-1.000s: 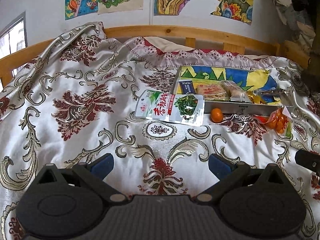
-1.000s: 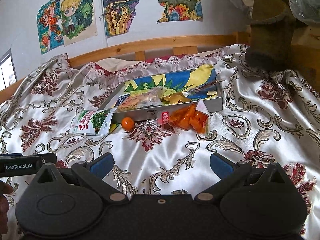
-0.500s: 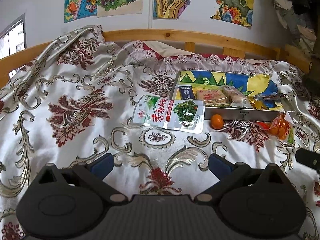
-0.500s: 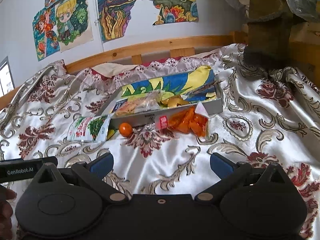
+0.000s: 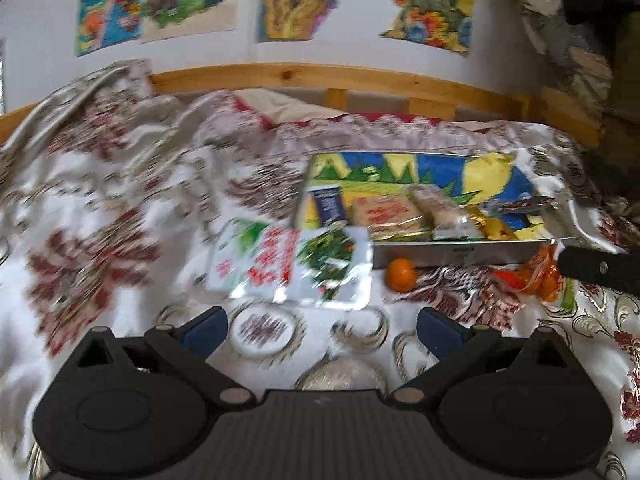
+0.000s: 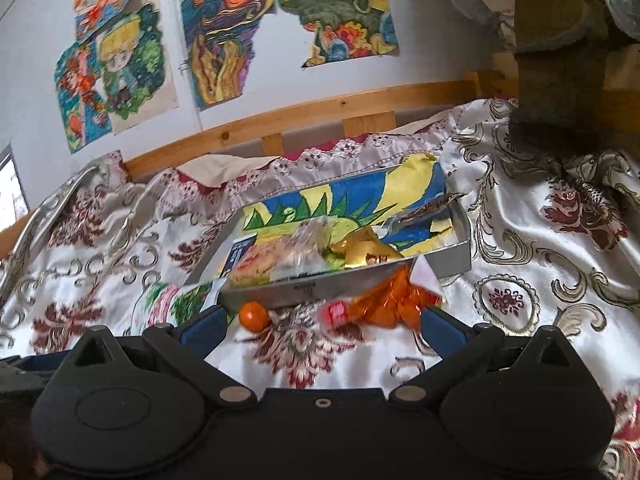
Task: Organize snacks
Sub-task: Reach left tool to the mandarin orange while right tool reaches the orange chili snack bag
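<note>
Both grippers, left gripper (image 5: 322, 326) & right gripper (image 6: 322, 326), jaws spread, holding nothing. Orange snack bag (image 6: 390, 304) sits just ahead btwn right jaws, against tray (image 6: 452, 262) front wall. Prob light, crinkly, slippery; pinch a bunched mid-section.

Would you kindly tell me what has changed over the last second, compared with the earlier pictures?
Both grippers have moved forward toward the snacks: the right gripper now sits just short of the orange snack bag and the small orange; the left gripper has closed in on the green-and-white packet. Nothing was grasped or released; both jaws stay open. The tray and snacks have not moved.
</note>
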